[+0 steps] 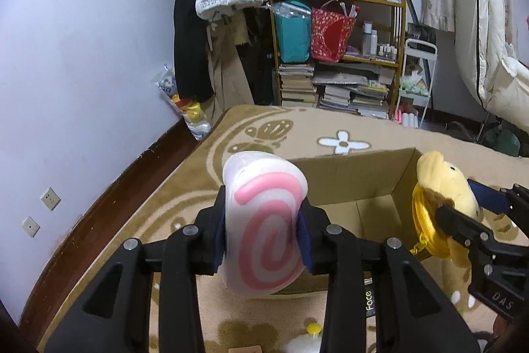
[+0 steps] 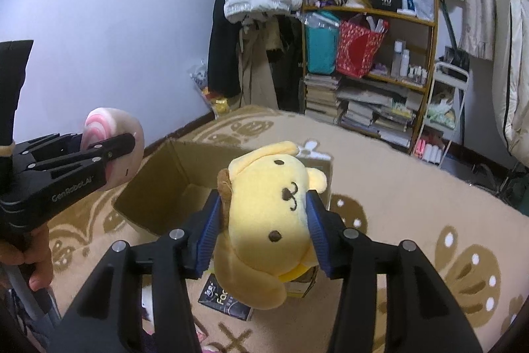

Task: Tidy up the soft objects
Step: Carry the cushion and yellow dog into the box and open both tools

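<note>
My left gripper [image 1: 264, 237] is shut on a white soft cushion with a pink swirl [image 1: 264, 220], held above the carpet at the near left of an open cardboard box [image 1: 357, 181]. The cushion also shows in the right wrist view [image 2: 112, 138]. My right gripper [image 2: 261, 230] is shut on a yellow plush dog [image 2: 267, 220], held above the box's near right corner [image 2: 172, 184]. The plush shows in the left wrist view [image 1: 443, 191] at the right of the box. The box's inside looks empty where visible.
A beige patterned carpet [image 1: 297, 131] covers the floor. A small dark booklet [image 2: 228, 303] lies on it below the plush. A wooden shelf with bags and books [image 1: 337, 55] stands at the back wall. White bedding [image 1: 489, 55] hangs at the right.
</note>
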`<state>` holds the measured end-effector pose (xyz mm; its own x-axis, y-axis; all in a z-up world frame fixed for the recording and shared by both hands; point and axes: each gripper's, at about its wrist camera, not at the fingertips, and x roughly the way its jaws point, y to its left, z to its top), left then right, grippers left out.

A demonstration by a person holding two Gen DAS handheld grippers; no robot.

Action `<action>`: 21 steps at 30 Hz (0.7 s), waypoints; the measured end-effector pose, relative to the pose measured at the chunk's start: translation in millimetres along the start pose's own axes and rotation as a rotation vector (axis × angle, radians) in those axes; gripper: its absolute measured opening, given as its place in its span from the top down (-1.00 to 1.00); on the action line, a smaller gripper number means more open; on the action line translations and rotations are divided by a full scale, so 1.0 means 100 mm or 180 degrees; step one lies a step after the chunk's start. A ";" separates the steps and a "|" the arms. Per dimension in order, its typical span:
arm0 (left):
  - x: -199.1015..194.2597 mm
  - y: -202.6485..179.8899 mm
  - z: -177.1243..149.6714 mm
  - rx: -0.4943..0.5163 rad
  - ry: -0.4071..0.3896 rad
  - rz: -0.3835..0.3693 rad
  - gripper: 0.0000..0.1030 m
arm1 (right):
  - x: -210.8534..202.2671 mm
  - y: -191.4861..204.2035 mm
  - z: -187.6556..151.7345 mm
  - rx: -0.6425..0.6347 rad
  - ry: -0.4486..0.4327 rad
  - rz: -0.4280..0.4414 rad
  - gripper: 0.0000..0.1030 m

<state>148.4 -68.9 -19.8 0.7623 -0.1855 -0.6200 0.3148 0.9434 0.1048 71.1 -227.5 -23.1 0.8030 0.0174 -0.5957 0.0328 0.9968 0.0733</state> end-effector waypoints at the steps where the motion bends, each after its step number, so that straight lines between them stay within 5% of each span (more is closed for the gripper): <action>1: 0.05 -0.01 -0.02 0.0013 0.0037 0.0002 0.27 | 0.04 0.01 -0.03 -0.0002 0.0064 0.0016 -0.03; 4: 0.15 -0.04 -0.07 0.0043 0.0143 0.0026 0.17 | 0.12 0.02 -0.08 -0.0019 0.0159 0.0030 -0.09; 8: 0.18 -0.05 -0.09 0.0088 0.0169 0.0167 -0.54 | 0.17 0.02 -0.13 -0.0012 0.0211 0.0007 -0.12; 13: 0.08 -0.02 -0.07 0.0097 0.0040 0.0361 -0.99 | 0.17 -0.01 -0.12 0.0048 0.0198 0.0000 -0.42; 21: 0.07 0.10 -0.05 0.0011 0.0135 0.0425 -0.99 | 0.06 -0.06 -0.06 0.0176 0.0112 0.0003 -0.81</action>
<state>154.0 -59.3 -26.7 0.7729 -0.0465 -0.6328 0.2141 0.9579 0.1911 72.3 -232.7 -32.3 0.7817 0.0221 -0.6233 0.0656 0.9909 0.1174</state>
